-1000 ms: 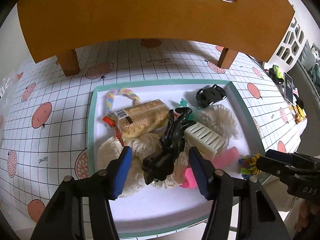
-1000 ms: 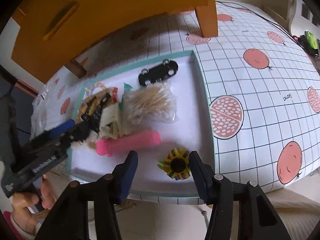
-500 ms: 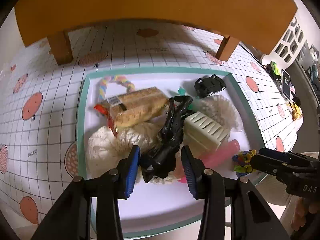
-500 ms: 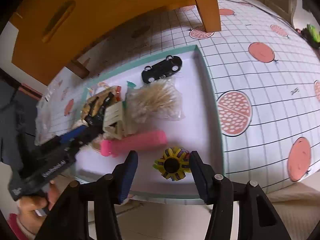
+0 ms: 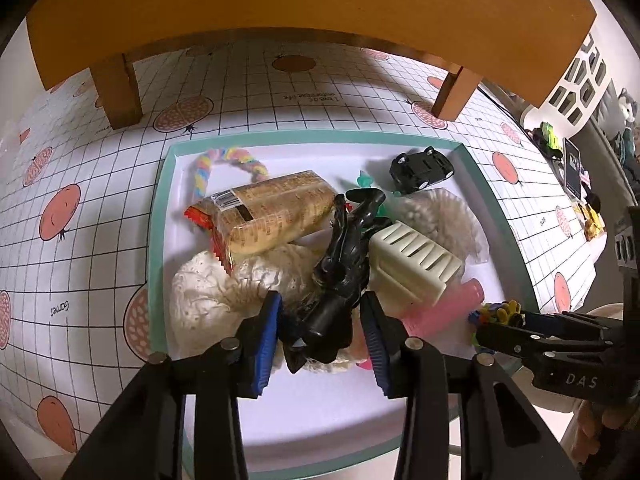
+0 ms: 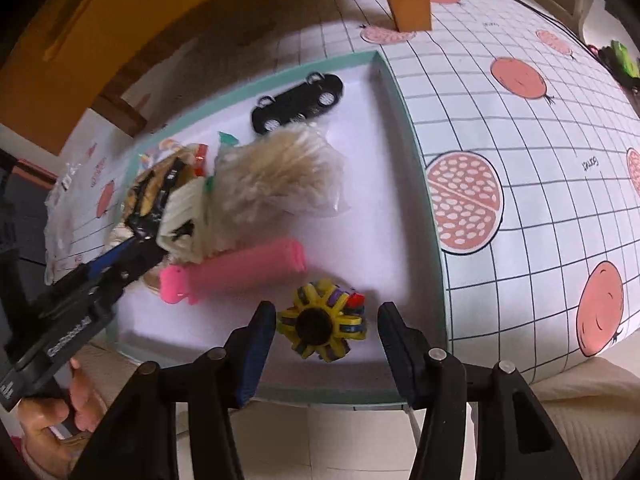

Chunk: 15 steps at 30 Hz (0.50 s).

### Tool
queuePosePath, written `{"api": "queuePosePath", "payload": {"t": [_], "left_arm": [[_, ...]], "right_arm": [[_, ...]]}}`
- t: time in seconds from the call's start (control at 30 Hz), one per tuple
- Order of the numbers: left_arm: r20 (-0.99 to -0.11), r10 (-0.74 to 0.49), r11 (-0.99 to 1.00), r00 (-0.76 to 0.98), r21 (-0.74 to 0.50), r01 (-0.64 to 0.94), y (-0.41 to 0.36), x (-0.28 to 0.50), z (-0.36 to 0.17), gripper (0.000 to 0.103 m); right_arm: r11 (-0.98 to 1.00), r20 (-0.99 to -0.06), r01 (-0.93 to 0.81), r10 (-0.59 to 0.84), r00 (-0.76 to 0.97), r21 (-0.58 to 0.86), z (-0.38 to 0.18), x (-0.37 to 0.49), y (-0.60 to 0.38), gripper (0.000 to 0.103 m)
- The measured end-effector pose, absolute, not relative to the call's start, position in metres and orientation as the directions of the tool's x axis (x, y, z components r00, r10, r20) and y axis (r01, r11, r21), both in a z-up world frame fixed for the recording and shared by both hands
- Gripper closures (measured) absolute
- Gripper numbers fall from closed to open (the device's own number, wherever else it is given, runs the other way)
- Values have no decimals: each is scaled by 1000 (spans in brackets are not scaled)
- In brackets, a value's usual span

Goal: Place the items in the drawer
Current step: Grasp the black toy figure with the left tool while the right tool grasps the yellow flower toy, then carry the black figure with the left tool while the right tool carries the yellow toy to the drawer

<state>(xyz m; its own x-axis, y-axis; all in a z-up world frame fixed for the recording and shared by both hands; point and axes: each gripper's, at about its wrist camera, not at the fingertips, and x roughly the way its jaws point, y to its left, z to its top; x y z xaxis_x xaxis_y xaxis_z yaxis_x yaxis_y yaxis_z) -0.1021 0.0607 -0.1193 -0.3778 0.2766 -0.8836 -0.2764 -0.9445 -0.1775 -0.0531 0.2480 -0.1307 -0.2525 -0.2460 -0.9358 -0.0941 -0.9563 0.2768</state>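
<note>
left gripper [image 5: 322, 330]: jaws just closed on black clip [image 5: 340, 276] | right gripper [image 6: 326, 350]: jaws spread around yellow toy [image 6: 322, 326], not touching

A home, likely a living room: a fruit-print grid cloth [image 5: 100, 184] covers the counter, a wooden drawer unit [image 5: 280, 4] stands on it, a plush toy [image 5: 629, 102] sits behind, over a tiled floor [image 6: 340, 444].

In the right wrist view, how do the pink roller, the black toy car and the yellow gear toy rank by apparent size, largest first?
1. pink roller
2. black toy car and yellow gear toy: look alike; the gear toy is nearer the camera, so unsure.
</note>
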Motion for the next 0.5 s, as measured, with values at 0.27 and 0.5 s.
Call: {"api": "queuePosePath", "payload": {"t": [0.27,0.5], "left_arm": [[-877,281,-941,-389,-172,-292,60,-99,-114,63],[-856,302,-938,-419,-188,-291,57,-92,-104,69]], "right_arm": [[-948,-929,-101,-267,-256,300,-134,-55,246,57],[-942,-922,-125,-270,-276,313,-128,-51,257,57]]}}
